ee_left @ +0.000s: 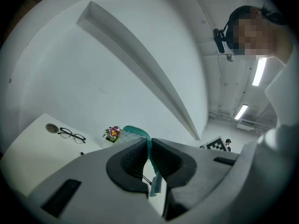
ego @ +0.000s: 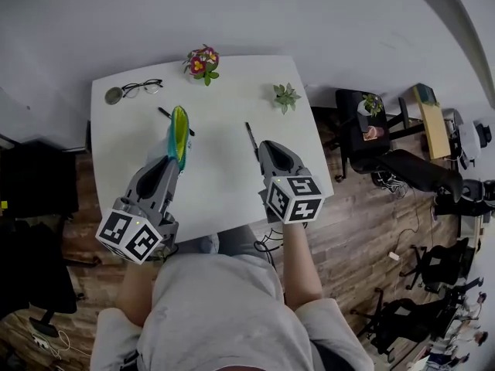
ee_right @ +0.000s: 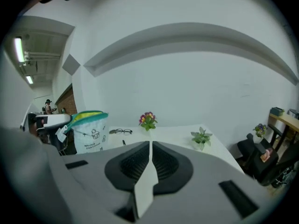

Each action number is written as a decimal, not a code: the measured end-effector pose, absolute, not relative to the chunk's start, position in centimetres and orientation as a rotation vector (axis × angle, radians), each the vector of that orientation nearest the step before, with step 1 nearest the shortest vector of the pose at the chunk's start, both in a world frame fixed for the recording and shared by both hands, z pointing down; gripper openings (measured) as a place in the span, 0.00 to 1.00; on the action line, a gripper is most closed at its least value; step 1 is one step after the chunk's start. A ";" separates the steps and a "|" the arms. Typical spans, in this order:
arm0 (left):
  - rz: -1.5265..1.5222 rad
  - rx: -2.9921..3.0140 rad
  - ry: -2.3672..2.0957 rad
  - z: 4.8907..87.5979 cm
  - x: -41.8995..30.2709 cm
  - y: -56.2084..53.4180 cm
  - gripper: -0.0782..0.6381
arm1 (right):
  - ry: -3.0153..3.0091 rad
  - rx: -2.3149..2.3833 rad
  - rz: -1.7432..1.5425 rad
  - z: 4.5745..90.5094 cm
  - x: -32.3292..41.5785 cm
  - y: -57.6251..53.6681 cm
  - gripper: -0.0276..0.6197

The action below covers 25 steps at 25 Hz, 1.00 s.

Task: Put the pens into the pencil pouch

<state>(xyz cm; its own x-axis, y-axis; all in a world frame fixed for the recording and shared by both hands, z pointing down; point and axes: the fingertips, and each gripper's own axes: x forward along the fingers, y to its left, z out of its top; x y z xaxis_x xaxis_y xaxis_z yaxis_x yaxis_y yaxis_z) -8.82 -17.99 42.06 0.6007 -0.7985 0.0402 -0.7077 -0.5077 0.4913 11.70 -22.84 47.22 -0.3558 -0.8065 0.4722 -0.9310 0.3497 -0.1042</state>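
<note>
We take this for an office. A white table stands against a plain white wall on a wood-plank floor. To its right we see a black swivel chair beside a wooden desk, with more dark chairs further along. A pair of glasses, a small pot of flowers and a little green plant sit on the table. In the left gripper view, strip lights hang under a bare ceiling.
</note>
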 end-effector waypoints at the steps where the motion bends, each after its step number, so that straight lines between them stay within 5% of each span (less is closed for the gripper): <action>1: -0.268 2.362 -1.195 42.1 -8.8 -18.2 0.18 | -2.255 1.509 0.553 48.1 12.0 -23.4 0.10; 15: -0.264 2.278 -1.250 43.6 -7.2 -21.2 0.18 | -2.006 1.139 0.860 58.6 13.5 -32.4 0.10; 19: -0.261 2.243 -1.269 44.3 -6.6 -21.6 0.18 | -1.926 1.058 0.917 62.0 13.5 -33.7 0.20; 25: -0.253 2.200 -1.297 45.3 -6.2 -21.9 0.18 | -1.843 0.975 0.892 65.3 13.3 -34.4 0.20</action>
<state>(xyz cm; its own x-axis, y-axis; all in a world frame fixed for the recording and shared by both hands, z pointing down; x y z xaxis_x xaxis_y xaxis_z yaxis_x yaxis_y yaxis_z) -6.24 -21.88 45.32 0.5123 -0.8505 0.1193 -0.7433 -0.3695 0.5576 13.28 -34.44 65.28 -0.3380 -0.2719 0.9010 -0.8753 0.4427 -0.1948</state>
